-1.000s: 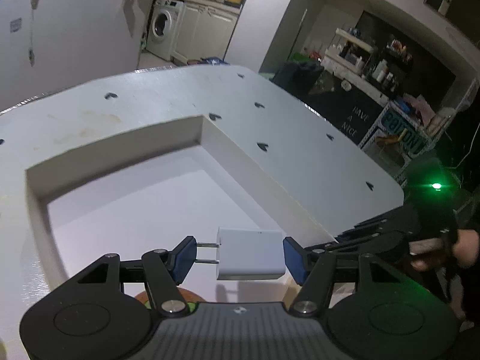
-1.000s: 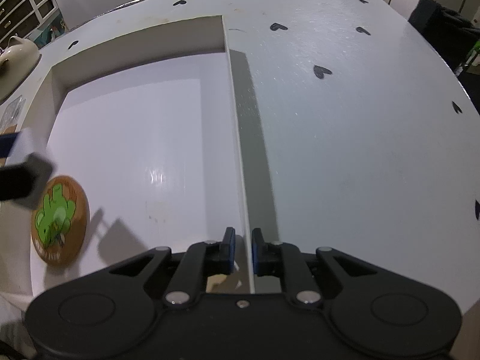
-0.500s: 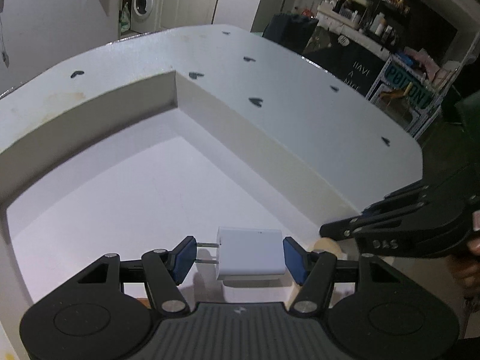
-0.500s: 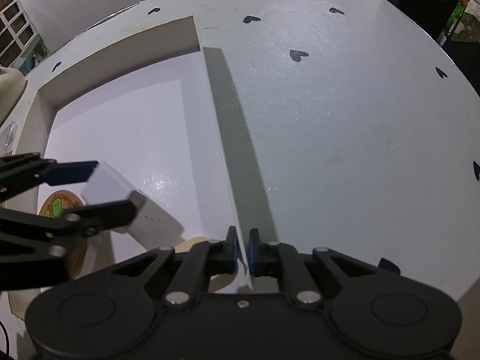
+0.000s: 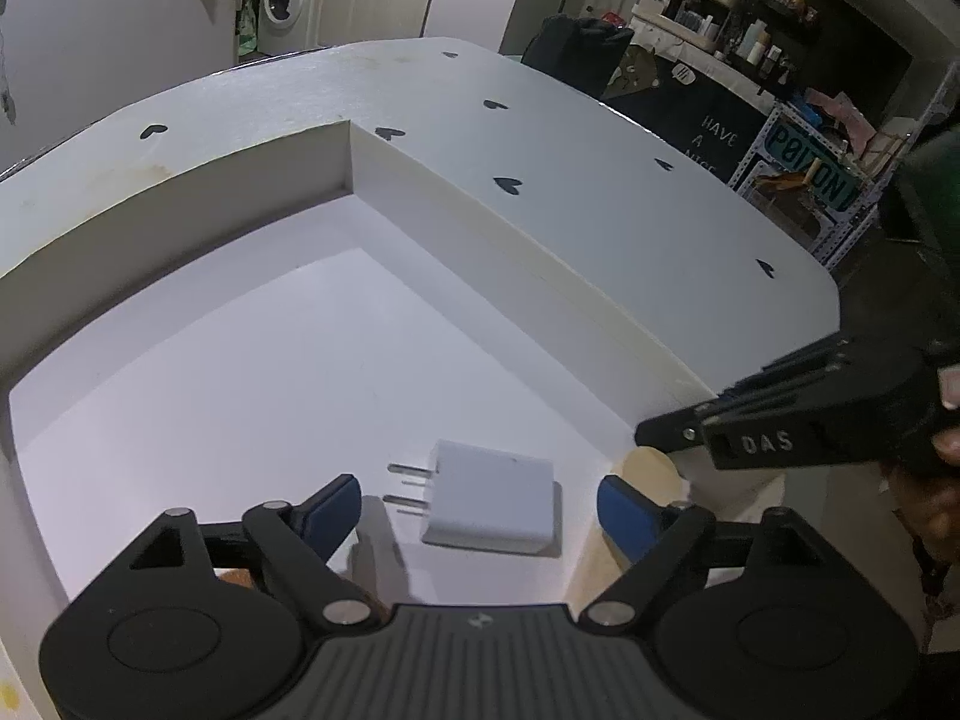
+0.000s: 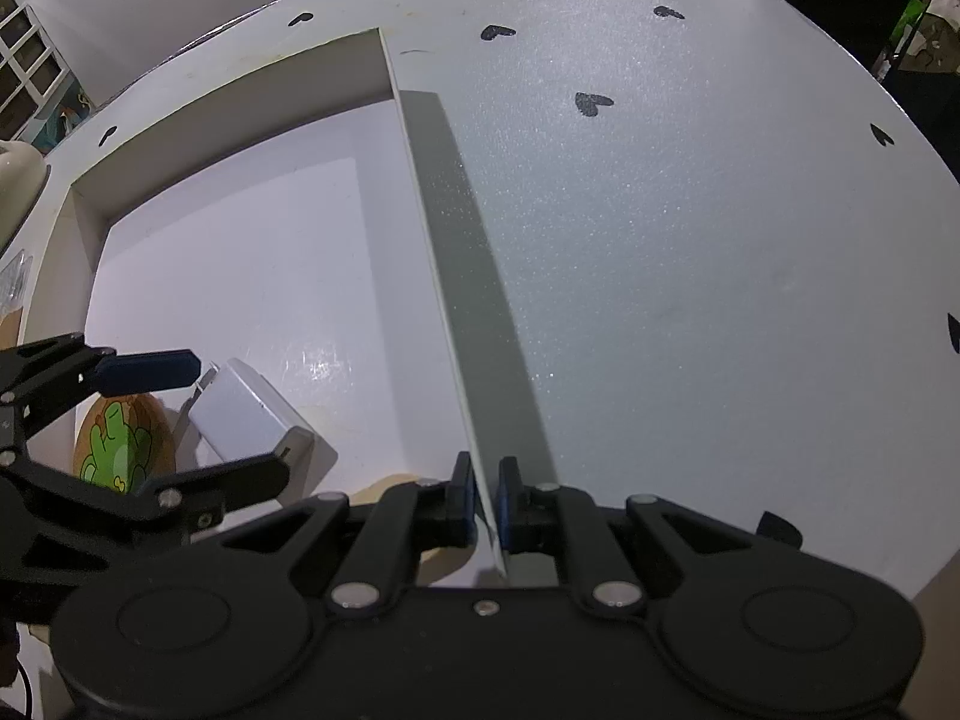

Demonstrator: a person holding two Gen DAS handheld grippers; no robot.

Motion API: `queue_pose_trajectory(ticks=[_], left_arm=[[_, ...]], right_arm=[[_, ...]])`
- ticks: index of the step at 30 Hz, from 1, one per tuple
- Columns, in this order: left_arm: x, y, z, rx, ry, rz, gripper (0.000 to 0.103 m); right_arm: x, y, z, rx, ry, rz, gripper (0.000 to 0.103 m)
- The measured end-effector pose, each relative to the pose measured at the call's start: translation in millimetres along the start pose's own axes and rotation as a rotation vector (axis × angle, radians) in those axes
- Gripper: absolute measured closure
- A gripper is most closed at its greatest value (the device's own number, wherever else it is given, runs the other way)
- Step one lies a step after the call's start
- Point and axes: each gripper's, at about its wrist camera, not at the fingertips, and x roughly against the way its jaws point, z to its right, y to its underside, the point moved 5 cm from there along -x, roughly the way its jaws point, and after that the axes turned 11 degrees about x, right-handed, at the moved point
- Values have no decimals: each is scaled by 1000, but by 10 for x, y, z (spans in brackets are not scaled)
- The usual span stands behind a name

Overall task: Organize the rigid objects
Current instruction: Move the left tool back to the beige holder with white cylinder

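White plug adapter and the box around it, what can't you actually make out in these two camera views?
- Left wrist view: the round wooden disc is partly hidden by the right gripper.
- Right wrist view: the round coaster with a green frog print is partly covered by the left gripper.
- Right wrist view: the white box wall's near end is hidden between shut fingers.
- The white plug adapter's underside shows in neither.
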Motion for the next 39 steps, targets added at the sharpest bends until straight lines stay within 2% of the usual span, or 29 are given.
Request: queue_pose_trajectory(ticks=[11, 18, 24, 34, 39], left_arm=[[279, 115, 83, -25, 19, 36, 12], [546, 160, 104, -33, 26, 79, 0], [792, 205, 42, -24, 14, 121, 0], [1231, 375, -420, 108, -44, 202, 0], [1362, 524, -814, 243, -101, 235, 0]], right_arm=[[-8, -2, 29, -4, -19, -1, 95], [-2, 3, 21, -4, -17, 0, 95], [3, 10, 11, -2, -14, 3, 95], [7, 20, 9, -3, -17, 10, 95], [10, 26, 11, -1, -17, 12, 95]])
